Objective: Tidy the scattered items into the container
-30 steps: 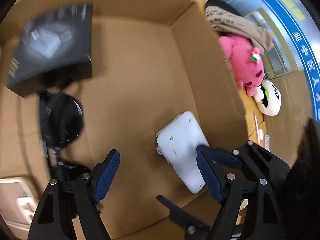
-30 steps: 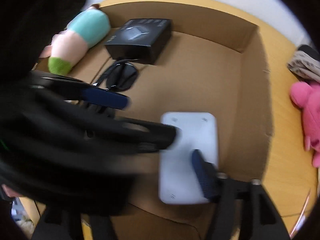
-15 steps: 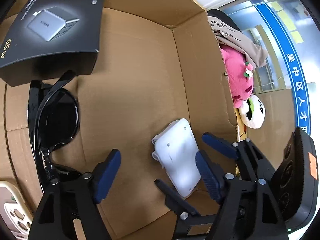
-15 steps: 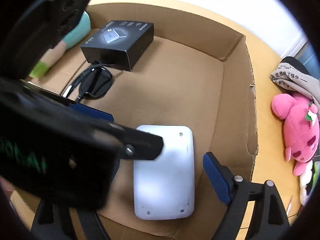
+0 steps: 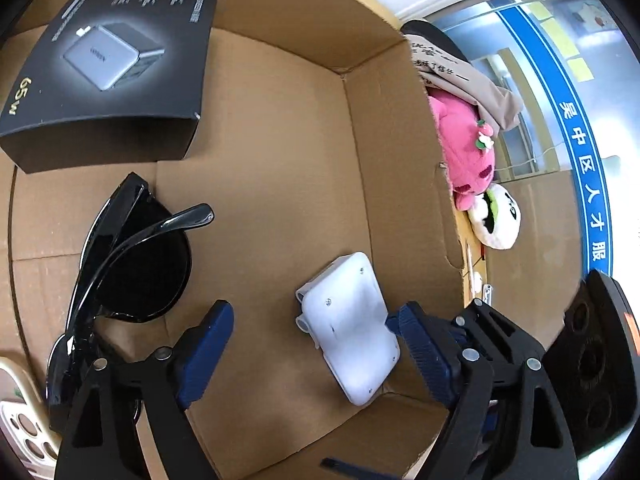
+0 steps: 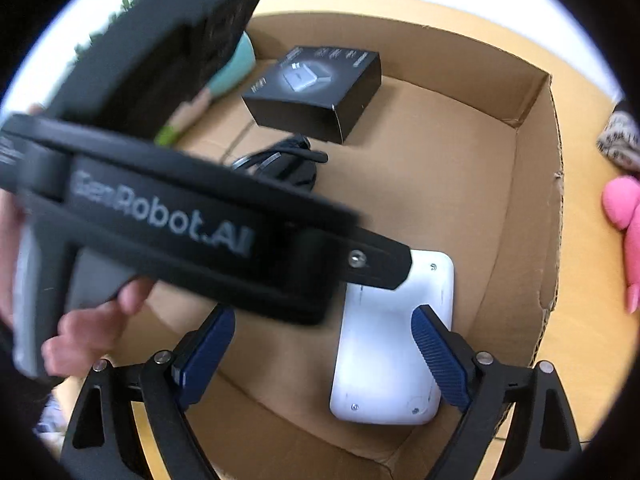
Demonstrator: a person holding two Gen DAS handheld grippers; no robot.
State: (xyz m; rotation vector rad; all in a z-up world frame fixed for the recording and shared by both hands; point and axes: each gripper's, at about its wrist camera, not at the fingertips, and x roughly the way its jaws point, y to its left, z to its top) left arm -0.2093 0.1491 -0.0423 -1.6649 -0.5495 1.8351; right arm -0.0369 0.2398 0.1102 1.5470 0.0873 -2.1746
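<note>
Tongs on both sides stand apart and grip nothing. The left tongs [image 5: 310, 354] hang over the near part of the brown cardboard box [image 5: 280, 8], and the flat white plastic device with rounded corners [image 5: 348, 328] lies on the box floor between their blue-padded tips, nearer the right tip and seemingly just clear of it. The right tongs [image 6: 324, 356] hover above the near wall of the same box; the white device [image 6: 394, 344] lies beyond them, its right edge behind the right pad, its left part well apart from the left pad.

Left of the device, black sunglasses [image 5: 132, 264] with one arm raised rest on the cardboard floor. Farther back sits a black carton printed with a grey charger [image 5: 108, 80], close to the far wall. A pale phone case [image 5: 20, 424] peeks in at the near left corner.

Outside the box, on the yellow worktop [image 6: 592, 240] to the right, lie a pink plush toy [image 5: 464, 148], a white panda plush [image 5: 496, 216] and a beige cloth [image 5: 472, 80]. A teal plush [image 6: 236, 64] lies to the far left.
</note>
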